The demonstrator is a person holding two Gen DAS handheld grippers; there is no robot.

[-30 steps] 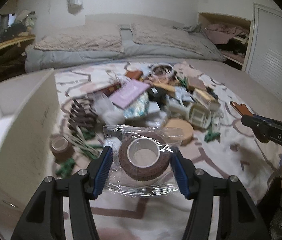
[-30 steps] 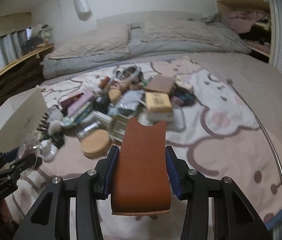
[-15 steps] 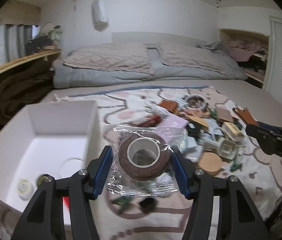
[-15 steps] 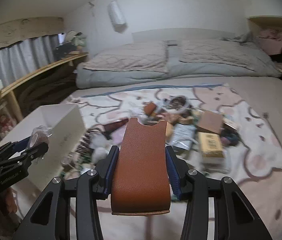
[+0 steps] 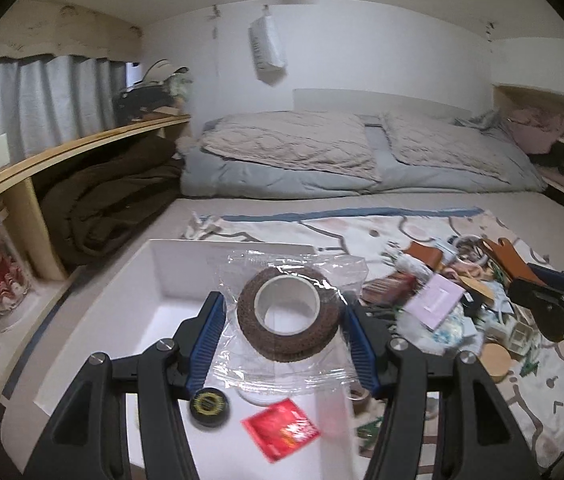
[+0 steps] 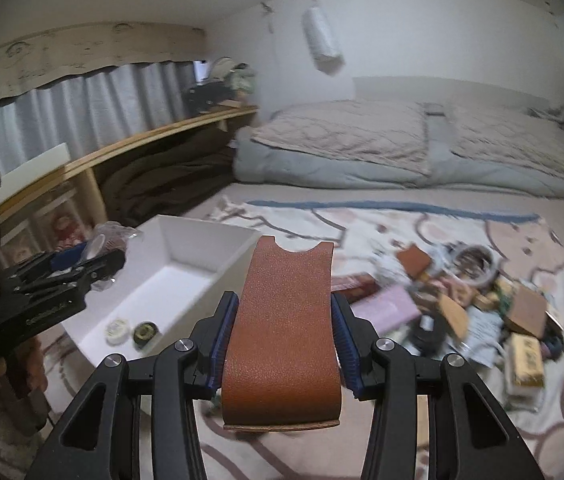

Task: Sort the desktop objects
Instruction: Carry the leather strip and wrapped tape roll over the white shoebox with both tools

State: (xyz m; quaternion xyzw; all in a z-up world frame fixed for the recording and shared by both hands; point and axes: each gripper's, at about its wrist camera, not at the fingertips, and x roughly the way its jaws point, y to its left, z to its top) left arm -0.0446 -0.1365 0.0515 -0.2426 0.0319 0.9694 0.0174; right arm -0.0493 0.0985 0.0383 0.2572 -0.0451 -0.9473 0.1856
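Both grippers had swung from the clutter pile toward the white box, the left gripper clamped on the bagged tape roll above it, the right gripper clamped on the brown leather piece beside it, so drop-off looked imminent

A brown tape roll sealed in clear plastic hangs above the open white box. A tan leather sleeve with a notched end juts forward, beside the box.
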